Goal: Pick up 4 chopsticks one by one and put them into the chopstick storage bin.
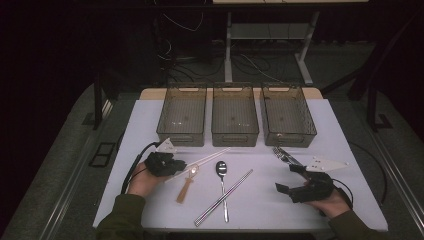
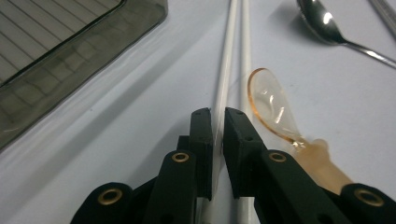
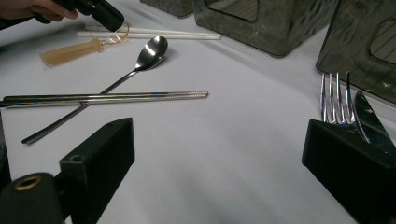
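My left gripper [image 1: 182,167] [image 2: 217,116] lies low on the white table [image 1: 280,210], its jaws shut on one of two white chopsticks [image 1: 210,157] [image 2: 229,56]. The second white stick runs close beside it, under the right-hand jaw. An amber plastic spoon [image 1: 187,185] [image 2: 271,102] lies touching that pair. My right gripper [image 1: 286,178] [image 3: 217,140] rests open at the table's right side with bare table between its jaws. A fork [image 1: 280,152] [image 3: 334,98] and a knife [image 3: 369,121] lie just past one of its jaws.
Three smoky plastic bins [image 1: 182,112] [image 1: 235,112] [image 1: 288,112] stand in a row at the back. A steel spoon [image 1: 221,172] [image 3: 149,53] and a pair of metal chopsticks [image 1: 225,197] [image 3: 107,98] cross in the middle.
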The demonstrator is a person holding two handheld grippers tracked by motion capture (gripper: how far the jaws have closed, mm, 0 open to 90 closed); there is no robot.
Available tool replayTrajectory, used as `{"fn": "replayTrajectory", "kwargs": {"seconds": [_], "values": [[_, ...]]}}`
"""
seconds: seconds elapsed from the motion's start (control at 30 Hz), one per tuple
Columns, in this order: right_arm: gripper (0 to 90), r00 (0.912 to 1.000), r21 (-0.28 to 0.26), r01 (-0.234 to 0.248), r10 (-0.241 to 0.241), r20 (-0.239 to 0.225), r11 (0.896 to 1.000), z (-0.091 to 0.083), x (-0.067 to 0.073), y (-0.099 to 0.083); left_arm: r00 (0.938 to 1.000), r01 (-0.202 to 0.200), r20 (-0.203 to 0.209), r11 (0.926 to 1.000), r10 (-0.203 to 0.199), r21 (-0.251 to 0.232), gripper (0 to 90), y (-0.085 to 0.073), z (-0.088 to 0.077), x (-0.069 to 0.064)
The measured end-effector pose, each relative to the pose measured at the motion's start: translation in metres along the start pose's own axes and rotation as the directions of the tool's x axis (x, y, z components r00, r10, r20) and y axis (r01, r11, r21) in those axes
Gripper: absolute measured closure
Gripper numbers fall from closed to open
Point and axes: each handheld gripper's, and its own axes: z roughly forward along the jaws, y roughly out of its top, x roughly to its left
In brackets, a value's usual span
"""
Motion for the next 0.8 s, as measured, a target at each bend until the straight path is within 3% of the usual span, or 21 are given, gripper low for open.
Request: {"fn": "replayTrajectory", "kwargs": {"seconds": [0.33, 0.5, 0.8], "values": [[9.5, 1.0000, 0.000, 0.002, -0.002, -0.001, 1.000, 0.000, 0.000, 0.000, 0.9987, -0.048, -0.021, 0.9987, 0.047, -0.016, 80.9, -0.002, 0.002, -0.003], [9.5, 1.0000, 0.000, 0.004, -0.004, -0.001, 1.000, 0.000, 0.000, 0.000, 0.9983, -0.059, -0.003, 0.9976, 0.059, -0.038, 82.0, -0.005, 0.002, -0.001], [9.5, 1.0000, 0.002, 0.004, -0.004, -0.001, 1.000, 0.001, 0.000, 0.000, 0.9963, 0.022, 0.085, 0.9943, -0.013, -0.104, 83.3, -0.014, 0.003, 0.011]]}}
